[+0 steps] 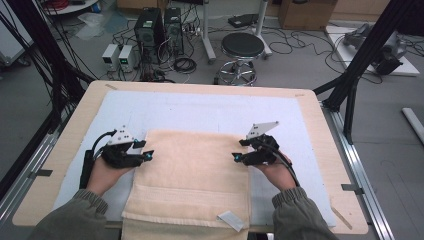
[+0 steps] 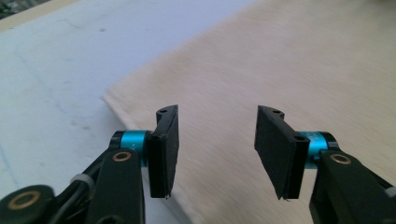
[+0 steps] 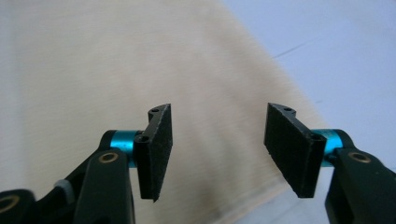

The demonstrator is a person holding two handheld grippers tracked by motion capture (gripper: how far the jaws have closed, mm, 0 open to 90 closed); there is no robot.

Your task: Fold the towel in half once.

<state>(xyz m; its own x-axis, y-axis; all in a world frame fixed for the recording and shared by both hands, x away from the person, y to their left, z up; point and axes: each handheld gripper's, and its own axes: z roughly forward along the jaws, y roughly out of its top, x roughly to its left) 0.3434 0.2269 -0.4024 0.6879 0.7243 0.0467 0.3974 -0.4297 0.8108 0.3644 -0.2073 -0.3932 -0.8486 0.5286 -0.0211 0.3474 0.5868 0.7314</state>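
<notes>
A beige towel [image 1: 190, 170] lies folded on the white mat [image 1: 200, 110], its near end hanging over the table's front edge. My left gripper [image 1: 147, 150] hovers at the towel's left edge, pointing inward. In the left gripper view this gripper [image 2: 217, 121] is open above the towel [image 2: 280, 56] near its corner, with nothing between the pads. My right gripper [image 1: 238, 150] is at the towel's right edge, facing the left one. In the right gripper view it [image 3: 217, 116] is open over the towel [image 3: 116, 60], holding nothing.
The mat covers most of a wooden table [image 1: 75, 130]. A small white label [image 1: 231, 220] sits on the towel's near right corner. Beyond the table stand a stool [image 1: 242, 47], computer towers [image 1: 150, 27] and a black frame post [image 1: 360, 65].
</notes>
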